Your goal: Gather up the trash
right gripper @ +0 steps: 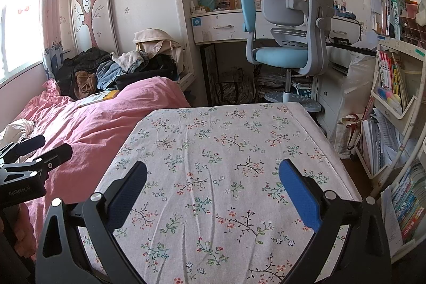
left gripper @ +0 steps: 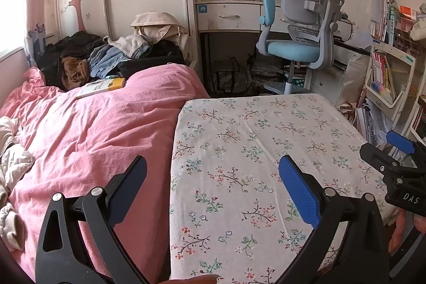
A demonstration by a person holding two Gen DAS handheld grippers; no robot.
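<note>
While both tools hang empty w/ jaws wide, left gripper [left gripper: 213,185] and right gripper [right gripper: 213,188] over the floral sheet [right gripper: 213,151], no trash visible; scan pink duvet [left gripper: 93,129] & clothes pile [left gripper: 101,57] first, imo.

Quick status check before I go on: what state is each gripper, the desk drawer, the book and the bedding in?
left gripper: jaws open, empty
right gripper: jaws open, empty
desk drawer: closed
yellow book: closed, lying flat on the quilt
pink quilt: rumpled, pulled back
floral sheet: bare, slightly creased
clothes: piled loosely
</note>
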